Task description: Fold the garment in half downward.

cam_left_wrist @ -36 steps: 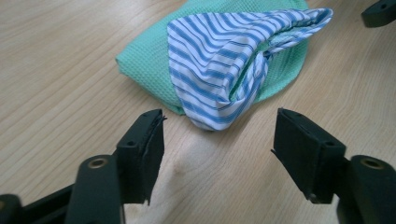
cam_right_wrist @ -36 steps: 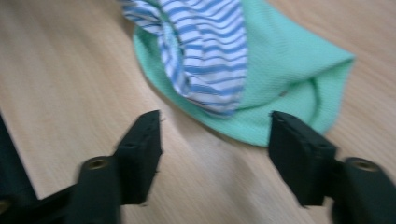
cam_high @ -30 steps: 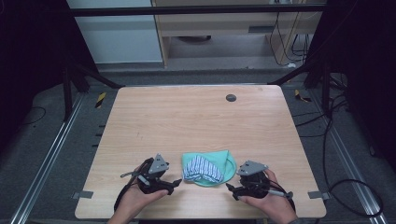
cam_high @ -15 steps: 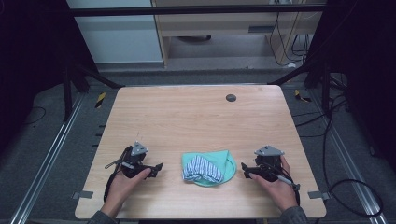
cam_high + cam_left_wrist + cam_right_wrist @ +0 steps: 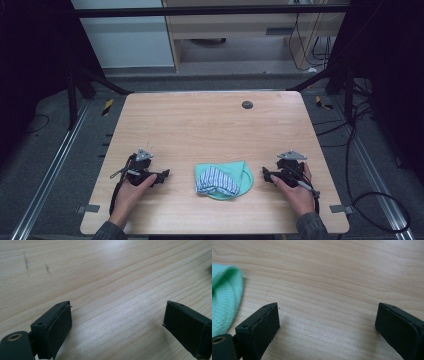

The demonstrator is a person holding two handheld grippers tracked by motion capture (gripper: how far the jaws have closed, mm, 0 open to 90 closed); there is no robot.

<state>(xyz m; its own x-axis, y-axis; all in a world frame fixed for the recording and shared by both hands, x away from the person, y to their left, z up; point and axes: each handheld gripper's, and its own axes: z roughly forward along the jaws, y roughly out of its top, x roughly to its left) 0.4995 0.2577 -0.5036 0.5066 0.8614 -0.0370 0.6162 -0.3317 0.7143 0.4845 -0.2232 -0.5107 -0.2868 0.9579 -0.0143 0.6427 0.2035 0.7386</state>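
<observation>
A folded mint-green cloth (image 5: pixel 243 172) with a blue-and-white striped piece (image 5: pixel 216 180) on it lies near the table's front edge. My left gripper (image 5: pixel 164 175) rests low to the left of it, pointing toward it, a gap apart. My right gripper (image 5: pixel 266 175) sits to the right, also pointing inward and apart from it. Both sets of jaws have just been opening and stand wide with bare wood between them, as the left gripper (image 5: pixel 117 306) and right gripper (image 5: pixel 328 307) views show. The mint cloth's edge (image 5: pixel 224 305) lies left of the right jaws.
The light wooden table (image 5: pixel 200 125) has a small dark round spot (image 5: pixel 247 104) near its far edge. Dark floor, metal rails and cables surround the table. A shelf unit stands beyond it.
Both hands have moved outward, away from the cloth, and come down lower onto the table. The cloth stays where it was.
</observation>
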